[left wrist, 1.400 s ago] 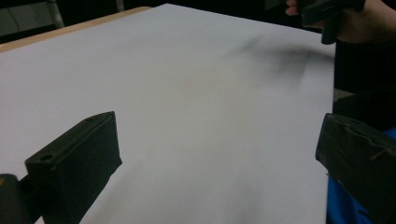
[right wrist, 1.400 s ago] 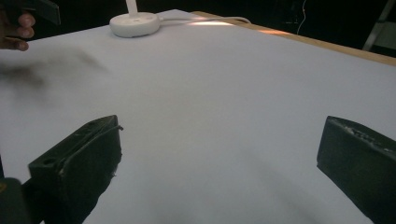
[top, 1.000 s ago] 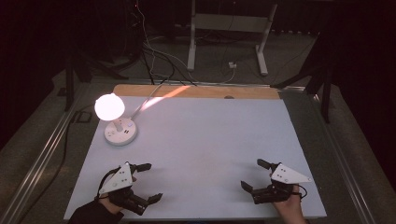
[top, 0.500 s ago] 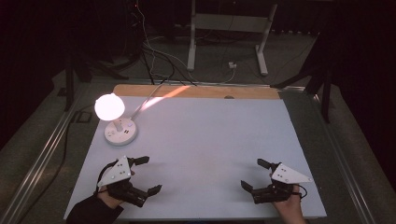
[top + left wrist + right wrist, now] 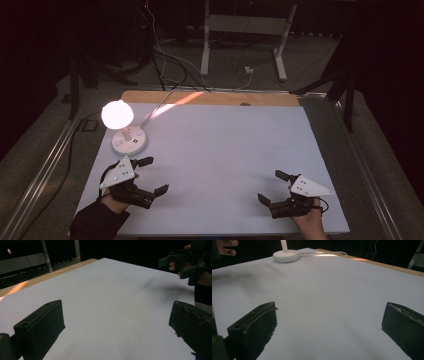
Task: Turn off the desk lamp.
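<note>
While both grippers sit low over the near edge of the white table [image 5: 220, 150], the only object within reach is the desk lamp [image 5: 128, 141], standing at the far-left part of the tabletop. Left gripper [image 5: 150, 175] is clearly nearer: the lamp's base lies just ahead of it and slightly left, near but not touching. Right gripper [image 5: 272, 187] is well apart from the lamp, across the table on the right. Both are released, jaws spread wide, nothing between them; the left gripper view and right gripper view each show bare tabletop between two black blocky jaws.

Lamp: round flat white base, smooth plastic look, small buttons or ports on top, too small to tell which. A thin stem rises from it to a glowing globe-shaped head [image 5: 117, 114], overexposed. The long axis runs roughly upright, tilted a little toward the left. A white cord trails from the base toward the far edge, where a wooden strip [image 5: 210, 97] shows. In the right gripper view the base [image 5: 286, 255] sits far off at the upper left.

Table surface is matte white, flat, no texture. Judgement: any reach for the lamp falls to the left gripper, a short move forward; the base looks light and could slide or tip.
</note>
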Available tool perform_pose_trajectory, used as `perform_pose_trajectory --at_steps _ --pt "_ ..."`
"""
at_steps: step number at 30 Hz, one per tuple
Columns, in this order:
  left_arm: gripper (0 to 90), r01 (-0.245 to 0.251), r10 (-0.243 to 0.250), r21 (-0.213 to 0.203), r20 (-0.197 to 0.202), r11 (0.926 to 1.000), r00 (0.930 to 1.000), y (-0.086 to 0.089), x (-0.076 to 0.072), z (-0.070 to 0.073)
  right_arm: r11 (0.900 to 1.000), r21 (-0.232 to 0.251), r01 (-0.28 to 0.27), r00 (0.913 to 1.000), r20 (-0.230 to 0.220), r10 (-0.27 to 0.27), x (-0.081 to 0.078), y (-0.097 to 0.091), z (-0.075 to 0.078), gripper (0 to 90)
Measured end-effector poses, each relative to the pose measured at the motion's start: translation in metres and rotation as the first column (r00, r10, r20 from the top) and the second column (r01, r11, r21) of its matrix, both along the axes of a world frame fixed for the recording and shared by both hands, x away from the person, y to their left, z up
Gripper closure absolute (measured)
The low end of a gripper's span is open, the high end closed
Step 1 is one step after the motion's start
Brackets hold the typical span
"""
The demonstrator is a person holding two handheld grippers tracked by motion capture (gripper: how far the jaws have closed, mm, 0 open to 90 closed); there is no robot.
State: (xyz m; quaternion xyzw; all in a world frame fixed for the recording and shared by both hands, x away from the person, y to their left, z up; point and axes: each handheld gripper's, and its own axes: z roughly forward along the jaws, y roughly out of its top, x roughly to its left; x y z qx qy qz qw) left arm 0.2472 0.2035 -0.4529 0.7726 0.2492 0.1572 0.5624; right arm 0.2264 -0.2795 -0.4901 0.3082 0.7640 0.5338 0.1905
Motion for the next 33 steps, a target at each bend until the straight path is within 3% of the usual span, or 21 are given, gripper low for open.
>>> perform_pose_trajectory --at_steps 7,20,24,33 --pt "0.6 -0.032 0.032 0.016 0.019 0.9994 0.9993 0.005 0.006 0.005 1.0000 0.007 -0.002 1.0000 -0.004 0.002 0.000 0.000 0.000 0.0" --pt "0.6 -0.105 0.105 0.024 0.010 0.9942 0.9945 0.017 0.018 0.008 1.0000 0.008 -0.002 0.9999 -0.011 0.003 0.001 0.000 0.000 0.0" --pt "0.6 -0.149 0.149 0.030 0.009 0.9884 0.9888 0.022 0.023 0.008 1.0000 0.008 -0.004 1.0000 -0.007 0.004 0.001 0.000 0.000 0.0" --pt "0.6 -0.283 0.283 0.026 0.004 0.9589 0.9592 0.038 0.038 0.003 0.9999 0.007 -0.007 0.9999 -0.014 0.007 0.000 0.000 0.000 0.0"
